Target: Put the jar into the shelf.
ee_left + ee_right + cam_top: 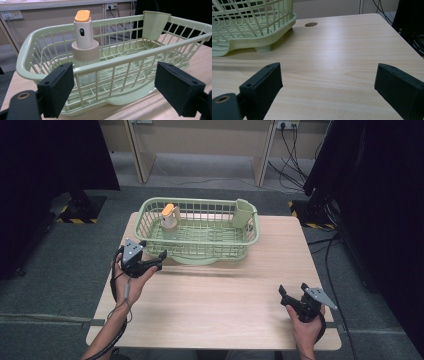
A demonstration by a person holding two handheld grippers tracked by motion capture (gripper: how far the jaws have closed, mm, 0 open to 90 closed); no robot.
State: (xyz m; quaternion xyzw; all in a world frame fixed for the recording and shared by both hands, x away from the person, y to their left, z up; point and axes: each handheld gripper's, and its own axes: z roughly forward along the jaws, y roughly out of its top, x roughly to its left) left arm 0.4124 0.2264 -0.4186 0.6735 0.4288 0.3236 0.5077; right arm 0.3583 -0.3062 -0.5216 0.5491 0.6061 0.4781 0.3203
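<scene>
A pale green wire dish basket (250,236) (27,72) (274,32) stands at the back of the wooden table. Inside its left end a spray bottle with an orange cap (169,217) (83,42) stands upright. A small green cup holder (242,212) (153,25) hangs on the basket's right rim. My left gripper (152,255) (120,92) is open, close in front of the basket's left end, empty. My right gripper (292,290) (329,92) is open and empty above the bare tabletop near the front right.
The table (215,305) has a round cable hole (311,24) behind the basket's right corner. Beyond it are grey carpet, table legs, wall sockets with cables (290,160), and dark curtains on both sides. Bare wood lies between the two grippers.
</scene>
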